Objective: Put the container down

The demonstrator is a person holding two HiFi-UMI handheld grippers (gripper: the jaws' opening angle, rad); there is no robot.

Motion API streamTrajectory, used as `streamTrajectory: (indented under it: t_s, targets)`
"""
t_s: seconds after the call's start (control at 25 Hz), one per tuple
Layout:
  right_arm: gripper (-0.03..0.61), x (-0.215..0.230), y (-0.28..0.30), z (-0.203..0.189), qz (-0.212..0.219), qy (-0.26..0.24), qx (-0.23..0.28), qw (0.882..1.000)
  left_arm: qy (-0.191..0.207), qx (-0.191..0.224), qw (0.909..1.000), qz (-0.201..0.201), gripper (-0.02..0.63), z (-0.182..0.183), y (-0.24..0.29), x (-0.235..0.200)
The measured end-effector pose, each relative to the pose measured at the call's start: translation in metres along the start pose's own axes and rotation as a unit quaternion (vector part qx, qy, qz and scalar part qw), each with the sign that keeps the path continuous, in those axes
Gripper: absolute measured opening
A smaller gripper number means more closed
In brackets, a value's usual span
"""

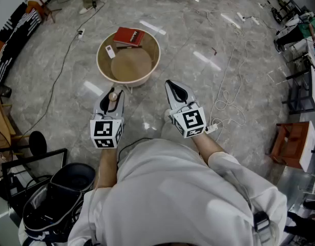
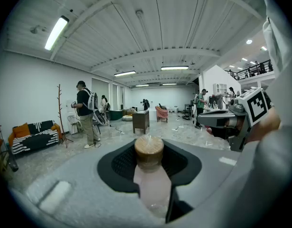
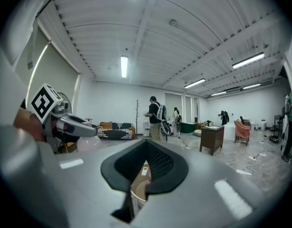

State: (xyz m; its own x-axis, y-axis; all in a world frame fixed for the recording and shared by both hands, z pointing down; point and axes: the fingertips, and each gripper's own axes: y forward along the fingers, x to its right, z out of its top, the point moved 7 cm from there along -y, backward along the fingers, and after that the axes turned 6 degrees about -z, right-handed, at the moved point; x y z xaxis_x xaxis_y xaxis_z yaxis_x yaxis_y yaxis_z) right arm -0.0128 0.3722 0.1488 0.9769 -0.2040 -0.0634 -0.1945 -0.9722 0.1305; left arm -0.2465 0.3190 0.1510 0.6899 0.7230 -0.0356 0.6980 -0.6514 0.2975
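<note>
Before the round table (image 1: pixel 99 60), near-level left gripper (image 1: pixel 111 94) around container (image 2: pixel 150 182), right gripper (image 1: pixel 173 87) alongside.

The counter (image 1: pixel 103 69) stands ahead of my left tool (image 1: pixel 113 91) and right tool (image 1: pixel 171 84), book (image 1: pixel 128 36) and remote (image 1: pixel 110 51) on its far side, container (image 1: pixel 112 97) in the left tool.

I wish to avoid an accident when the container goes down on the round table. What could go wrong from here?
1. The container, gripped at its body in the left gripper, looks smooth; it might slip or topple on release.
2. The round table has a raised rim that the gripper could knock.
3. The red book and white remote take up its far side, so only the near part is free.
</note>
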Motion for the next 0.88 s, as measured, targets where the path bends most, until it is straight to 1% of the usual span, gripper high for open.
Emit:
streamTrajectory:
  t_s: [0.32, 0.52, 0.68, 0.88]
  targets:
    - [0.002, 0.012, 0.017, -0.002, 0.003, 0.002, -0.003, 1.000, -0.002, -0.004, 1.0000, -0.001, 0.127, 0.004, 0.019, -0.006]
    - [0.002, 0.031, 0.032, -0.007, 0.019, 0.000, -0.002, 1.000, -0.006, -0.012, 0.9999, 0.004, 0.127, 0.004, 0.044, -0.003]
    - [0.002, 0.064, 0.066, -0.014, 0.054, 0.000, -0.005, 0.999, -0.013, -0.016, 0.9994, 0.027, 0.127, 0.009, 0.085, -0.006]
    - [0.002, 0.116, 0.115, -0.013, 0.118, -0.004, -0.018, 0.993, -0.028, -0.012, 0.9966, 0.077, 0.127, 0.027, 0.137, -0.008]
